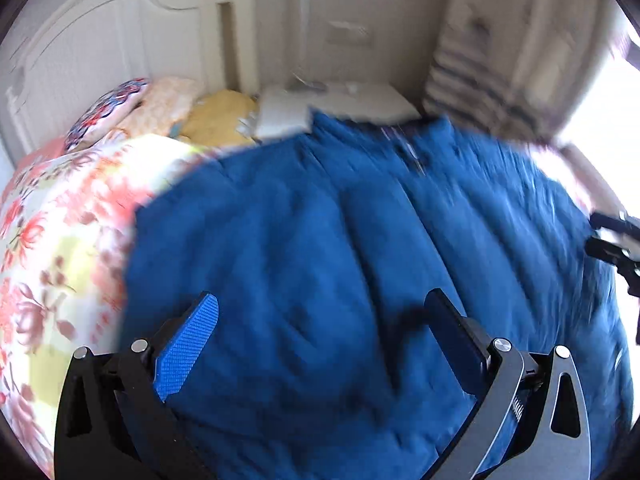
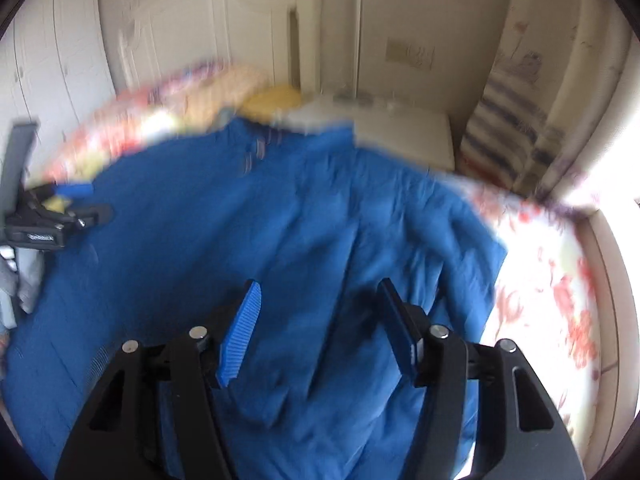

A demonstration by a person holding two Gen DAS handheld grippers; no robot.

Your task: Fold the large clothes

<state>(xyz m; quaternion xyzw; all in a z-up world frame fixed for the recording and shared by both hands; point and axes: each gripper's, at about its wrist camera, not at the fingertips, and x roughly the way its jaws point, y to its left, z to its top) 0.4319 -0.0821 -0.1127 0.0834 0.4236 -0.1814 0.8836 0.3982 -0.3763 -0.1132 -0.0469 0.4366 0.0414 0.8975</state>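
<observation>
Blue garment [image 1: 340, 260] lies spread flat on the floral bedspread [image 1: 52, 240], collar end toward the headboard [image 1: 100, 40]. Both tongs released — left gripper [image 1: 324, 320] and right gripper [image 2: 320, 304] hang over the cloth, jaws apart, nothing pinched. Looks like between folds; next move needs each gripper on a garment edge. Frames blurred — no legible labels.

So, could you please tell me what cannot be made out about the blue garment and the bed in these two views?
- Blue garment: both views are motion-blurred, so its type, seams and small label stay unreadable.
- Its near edge: hidden in the left wrist view behind the left hand-held gripper, and in the right wrist view behind the right hand-held gripper.
- Floral bedcover: washed out by window glare in the right wrist view.
</observation>
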